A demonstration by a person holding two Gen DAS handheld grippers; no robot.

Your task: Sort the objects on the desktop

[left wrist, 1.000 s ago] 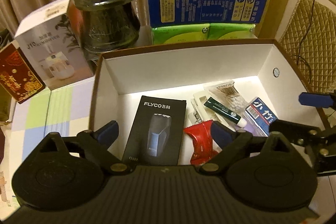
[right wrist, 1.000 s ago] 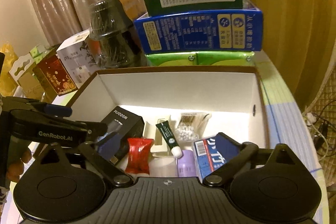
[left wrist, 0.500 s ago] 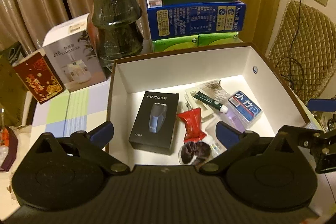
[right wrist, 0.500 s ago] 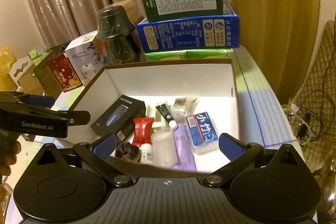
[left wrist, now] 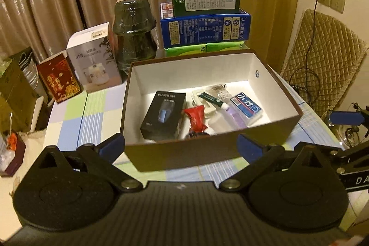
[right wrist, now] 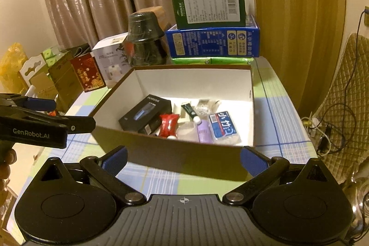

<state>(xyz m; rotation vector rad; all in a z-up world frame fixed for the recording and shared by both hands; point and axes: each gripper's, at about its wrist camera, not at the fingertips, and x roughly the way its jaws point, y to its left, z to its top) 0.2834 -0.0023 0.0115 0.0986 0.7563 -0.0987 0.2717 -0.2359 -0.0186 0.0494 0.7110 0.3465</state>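
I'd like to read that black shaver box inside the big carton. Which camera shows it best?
The left wrist view: the black shaver box faces the camera, picture and lettering visible. The right wrist view shows it slanted, lettering small.

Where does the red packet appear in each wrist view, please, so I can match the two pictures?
Left wrist: red packet lies mid-box, just right of the black shaver box.
Right wrist: red packet lies near the box's front wall, again right of the shaver box.
Shared landmark: the blue carton behind the box.
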